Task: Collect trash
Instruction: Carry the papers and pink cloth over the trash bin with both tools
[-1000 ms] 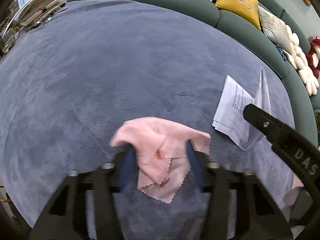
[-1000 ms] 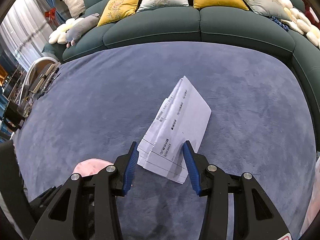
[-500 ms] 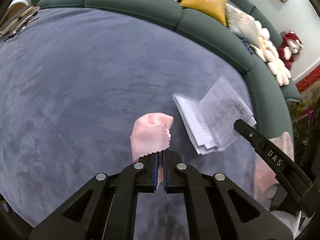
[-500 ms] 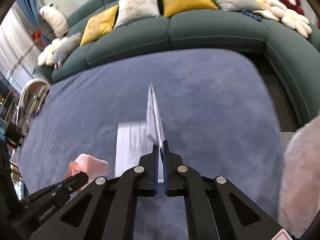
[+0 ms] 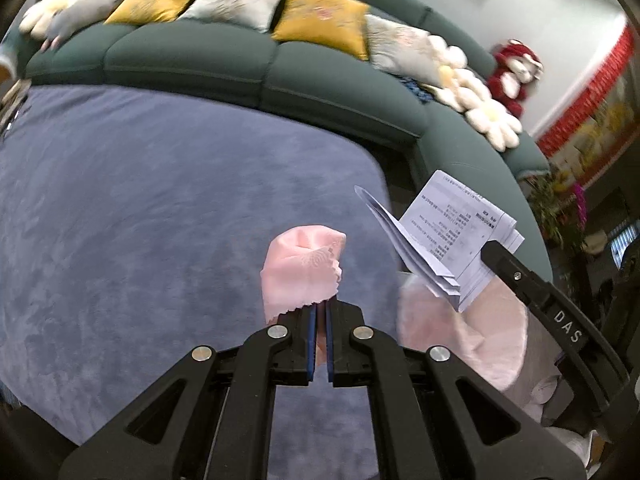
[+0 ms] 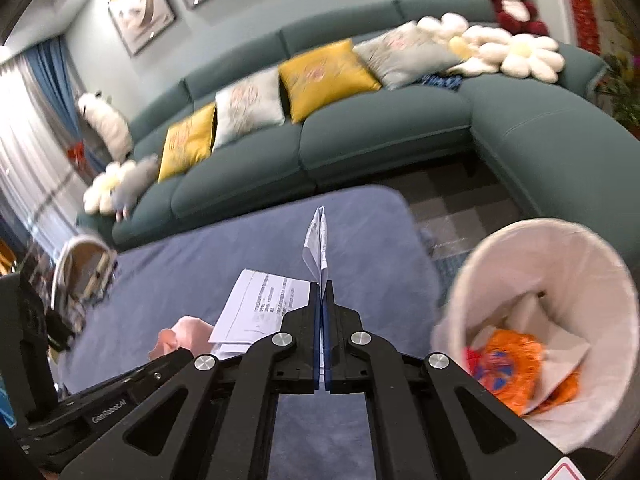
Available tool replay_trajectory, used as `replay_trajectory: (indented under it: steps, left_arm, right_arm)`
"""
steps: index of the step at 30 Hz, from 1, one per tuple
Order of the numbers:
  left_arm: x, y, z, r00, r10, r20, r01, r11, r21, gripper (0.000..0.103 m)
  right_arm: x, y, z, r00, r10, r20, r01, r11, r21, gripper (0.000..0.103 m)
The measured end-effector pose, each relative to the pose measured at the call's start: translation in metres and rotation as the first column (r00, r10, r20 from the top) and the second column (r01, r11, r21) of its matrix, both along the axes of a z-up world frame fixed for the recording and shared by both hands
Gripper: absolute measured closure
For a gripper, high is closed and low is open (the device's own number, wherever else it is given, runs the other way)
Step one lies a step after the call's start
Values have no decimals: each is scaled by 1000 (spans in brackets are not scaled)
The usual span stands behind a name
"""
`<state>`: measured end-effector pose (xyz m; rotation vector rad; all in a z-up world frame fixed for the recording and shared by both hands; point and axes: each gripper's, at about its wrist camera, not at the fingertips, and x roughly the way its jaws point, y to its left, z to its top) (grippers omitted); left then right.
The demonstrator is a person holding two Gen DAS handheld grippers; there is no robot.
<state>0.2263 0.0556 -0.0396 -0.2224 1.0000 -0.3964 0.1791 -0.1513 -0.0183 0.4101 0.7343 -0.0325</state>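
Two hand-held grippers are clamped tight, each on a piece of trash. Left hand-held gripper (image 5: 319,318) pinches a soft pink cloth with a zigzag edge (image 5: 303,272), which stands bunched just above its blue pads. Right hand-held gripper (image 6: 322,300) grips a folded stack of white printed paper sheets (image 6: 264,304), one fold standing upright from its tips, the rest fanning to its left. "DAS" reads on the right one's black side, "GenRobot.AI" on the left one's. Lower right of the right hand-held gripper stands a round bin with a white liner (image 6: 500,256), holding orange wrapping and white paper. Below both lies a blue-grey carpet (image 5: 140,216)
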Motion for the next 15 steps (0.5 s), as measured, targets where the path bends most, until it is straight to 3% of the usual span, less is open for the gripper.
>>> replay_trajectory:
  steps: [7,15]
  left_arm:
    - [-33,-70,32,990,-119,72,118,993,16,100]
    - [-65,-155,46,963,-249,99,247,968,36,100]
  right_arm:
    - [-55,-65,34,991,-101,91,100,995,21,102]
    - [-117,-139,53,962,-232,143,229,973,40,102]
